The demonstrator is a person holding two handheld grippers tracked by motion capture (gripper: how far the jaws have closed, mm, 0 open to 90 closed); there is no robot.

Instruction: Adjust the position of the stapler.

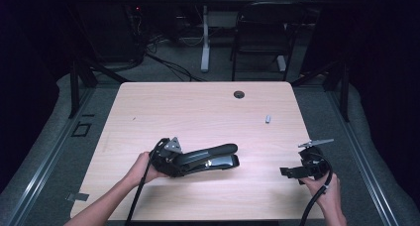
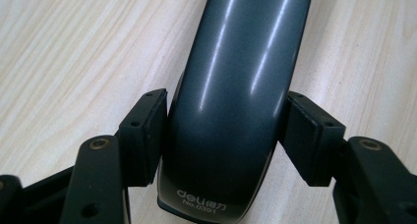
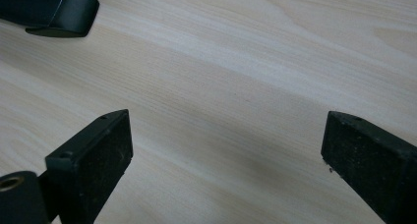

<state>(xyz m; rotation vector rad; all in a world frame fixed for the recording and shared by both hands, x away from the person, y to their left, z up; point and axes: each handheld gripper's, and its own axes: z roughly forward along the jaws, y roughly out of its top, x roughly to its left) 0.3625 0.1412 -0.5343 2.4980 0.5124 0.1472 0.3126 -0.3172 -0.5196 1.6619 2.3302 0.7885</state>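
Left gripper (image 1: 190,159) lies low over the table (image 1: 198,107), near its front edge, both pads (image 2: 145,135) pressing the stapler (image 2: 231,101); left hand (image 1: 141,169) grips its body; right gripper (image 1: 287,171) rests at the table's front right corner, jaws spread wide, nothing between them; right hand (image 1: 324,189) holds it from behind.

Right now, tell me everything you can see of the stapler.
The stapler is a large, long-armed model in glossy dark grey, plastic by its look, with a rounded top arm raised slightly above a darker base. White print at its rear end reads "deli No.0391". It lies on its base on the wooden table, near the front edge, left of centre. The left gripper straddles its rear end, both pads against its sides. The right gripper stands open, apart from it.
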